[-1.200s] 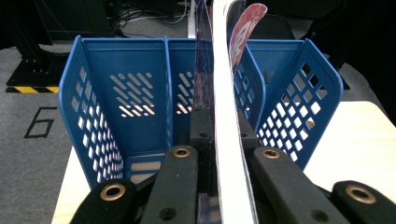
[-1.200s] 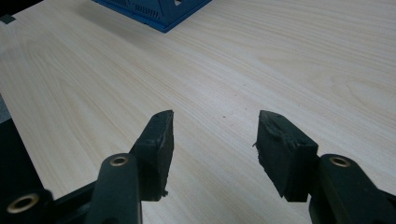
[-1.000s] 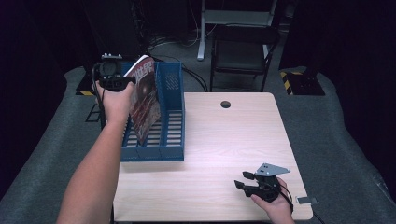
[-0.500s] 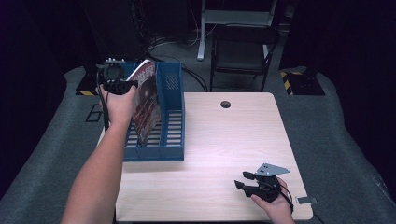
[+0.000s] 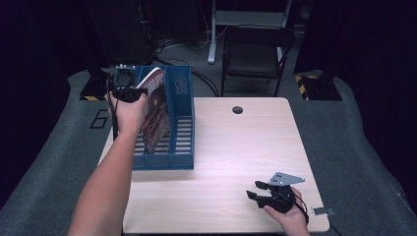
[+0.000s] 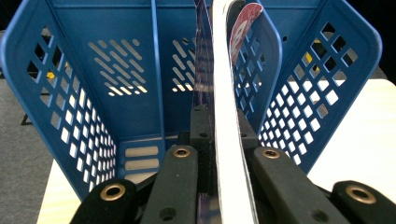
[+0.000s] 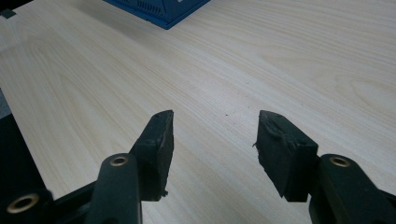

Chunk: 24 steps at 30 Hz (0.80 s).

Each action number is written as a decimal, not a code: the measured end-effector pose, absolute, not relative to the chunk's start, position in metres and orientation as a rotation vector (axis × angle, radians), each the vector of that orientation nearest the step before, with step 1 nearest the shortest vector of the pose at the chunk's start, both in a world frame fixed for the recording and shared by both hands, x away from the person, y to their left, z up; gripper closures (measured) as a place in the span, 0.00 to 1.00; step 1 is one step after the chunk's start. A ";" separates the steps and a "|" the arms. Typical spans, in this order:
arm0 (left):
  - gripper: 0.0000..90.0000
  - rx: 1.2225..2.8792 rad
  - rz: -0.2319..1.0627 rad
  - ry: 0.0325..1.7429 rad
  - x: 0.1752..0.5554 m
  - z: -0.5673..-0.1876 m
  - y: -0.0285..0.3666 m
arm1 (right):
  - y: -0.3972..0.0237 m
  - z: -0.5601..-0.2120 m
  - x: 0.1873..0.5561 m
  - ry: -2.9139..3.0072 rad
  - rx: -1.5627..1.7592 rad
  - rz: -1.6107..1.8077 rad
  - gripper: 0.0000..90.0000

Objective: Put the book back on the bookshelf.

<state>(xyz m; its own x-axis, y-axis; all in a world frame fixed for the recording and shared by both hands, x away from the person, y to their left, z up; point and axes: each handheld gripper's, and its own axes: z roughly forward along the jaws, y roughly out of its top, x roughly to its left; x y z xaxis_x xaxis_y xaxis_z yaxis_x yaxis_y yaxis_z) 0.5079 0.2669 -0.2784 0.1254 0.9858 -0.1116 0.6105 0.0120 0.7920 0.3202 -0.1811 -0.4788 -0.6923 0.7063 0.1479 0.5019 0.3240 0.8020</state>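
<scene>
- The magazine (image 5: 156,114) stands tilted in the blue file box (image 5: 178,123), pinched tight in our left gripper (image 5: 129,92).
- We are slotting it in; next we think we should lower it, then let go.
- Our right gripper (image 5: 256,193) rests on the table (image 5: 236,142), jaws open, holding nothing.

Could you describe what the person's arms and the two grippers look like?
Both forearms are bare, with no sleeves in sight. The left gripper is black, with brass-coloured rivets on its jaws. The right gripper is black too, topped by a grey three-cornered plate, and its pads look chipped.
</scene>
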 end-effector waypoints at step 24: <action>0.93 1.726 0.606 1.586 0.507 -0.293 0.272 | -0.180 -0.480 0.321 2.386 1.086 1.290 0.51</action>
